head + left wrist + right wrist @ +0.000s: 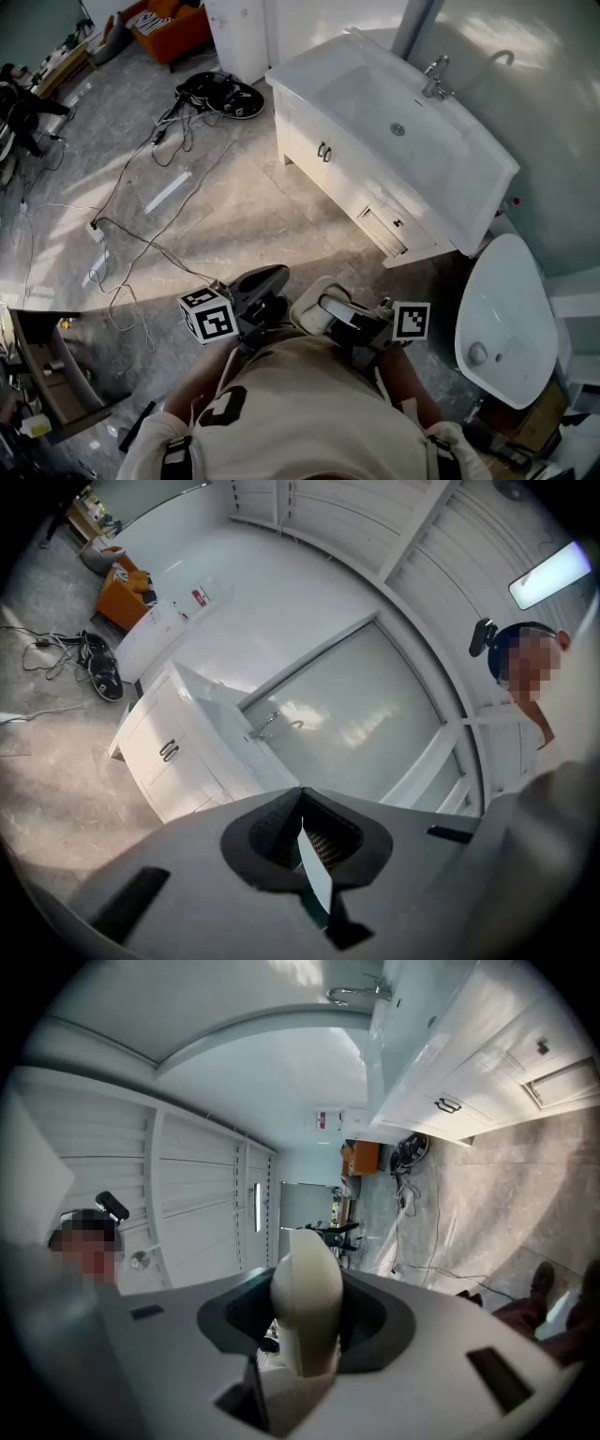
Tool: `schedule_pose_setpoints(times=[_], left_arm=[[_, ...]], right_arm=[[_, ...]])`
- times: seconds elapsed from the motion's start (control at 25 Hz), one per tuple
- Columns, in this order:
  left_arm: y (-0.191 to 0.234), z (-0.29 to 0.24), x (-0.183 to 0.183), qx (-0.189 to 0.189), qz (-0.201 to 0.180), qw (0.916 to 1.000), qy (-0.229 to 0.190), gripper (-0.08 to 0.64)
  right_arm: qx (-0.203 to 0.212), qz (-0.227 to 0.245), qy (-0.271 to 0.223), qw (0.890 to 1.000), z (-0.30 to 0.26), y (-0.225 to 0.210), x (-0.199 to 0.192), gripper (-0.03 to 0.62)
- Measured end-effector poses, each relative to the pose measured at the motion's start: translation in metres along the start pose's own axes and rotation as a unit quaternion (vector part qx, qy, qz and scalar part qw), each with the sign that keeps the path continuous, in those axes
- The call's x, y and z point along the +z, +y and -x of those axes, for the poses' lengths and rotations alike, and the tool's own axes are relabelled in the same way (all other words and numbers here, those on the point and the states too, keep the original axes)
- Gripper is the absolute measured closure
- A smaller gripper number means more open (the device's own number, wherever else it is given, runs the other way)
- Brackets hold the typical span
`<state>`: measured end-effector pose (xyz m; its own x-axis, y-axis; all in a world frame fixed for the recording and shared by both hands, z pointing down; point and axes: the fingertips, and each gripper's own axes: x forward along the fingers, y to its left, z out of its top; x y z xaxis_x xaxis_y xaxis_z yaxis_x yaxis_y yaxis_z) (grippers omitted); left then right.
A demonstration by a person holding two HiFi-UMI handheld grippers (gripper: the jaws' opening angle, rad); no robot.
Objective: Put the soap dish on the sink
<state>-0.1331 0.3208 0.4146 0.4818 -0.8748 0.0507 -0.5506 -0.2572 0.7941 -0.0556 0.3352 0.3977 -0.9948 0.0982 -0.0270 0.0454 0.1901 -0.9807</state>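
Head view looks steeply down on a grey stone floor, where loose cables (141, 234) trail between the person and a white vanity (328, 150). Its sink (394, 103) and faucet (433, 77) lie well apart from both grippers. A dark heap of gear (225, 94) sits by the vanity's far corner. A white oval basin (506, 309) lies close at the right, and a wooden shelf unit (47, 366) is cut off at the left edge. The person's torso hides the lower part of both tools. The right gripper (330, 307) is held low against the body, and the cream soap dish (305, 314) shows there only as a pale rounded lip. The right gripper view makes it plain: the jaws are clamped on the dish, which stands up edge-on between them and blocks much of the room behind, with the vanity tilted along the top right. The left gripper (267, 277) has its jaws together. Its own view shows only a thin pale sliver at the seam, too narrow to identify. Beyond them stand the vanity front and a large glass panel (366, 724).
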Motion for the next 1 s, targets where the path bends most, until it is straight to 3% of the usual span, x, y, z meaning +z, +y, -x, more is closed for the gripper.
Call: schedule_pose_setpoints(times=[0.16,0.36,0.68,1.0], left_arm=[[0.026,-0.005,0.019,0.001,-0.01,0.9999,-0.009,0.54],[0.047,0.0,0.028,-0.012,-0.023,0.999,0.035,0.54],[0.072,-0.004,0.034,-0.076,-0.022,0.9908,0.11,0.54],[0.051,-0.035,0.015,-0.134,-0.019,0.9776,0.162,0.54]], right_arm=[[0.006,0.0,-0.001,1.0,-0.019,-0.012,0.016,0.419],[-0.011,-0.005,-0.025,1.0,-0.042,-0.015,0.007,0.419],[-0.05,-0.009,-0.116,0.992,-0.044,-0.021,-0.004,0.419],[-0.089,0.004,-0.166,0.982,-0.026,-0.019,-0.005,0.419]])
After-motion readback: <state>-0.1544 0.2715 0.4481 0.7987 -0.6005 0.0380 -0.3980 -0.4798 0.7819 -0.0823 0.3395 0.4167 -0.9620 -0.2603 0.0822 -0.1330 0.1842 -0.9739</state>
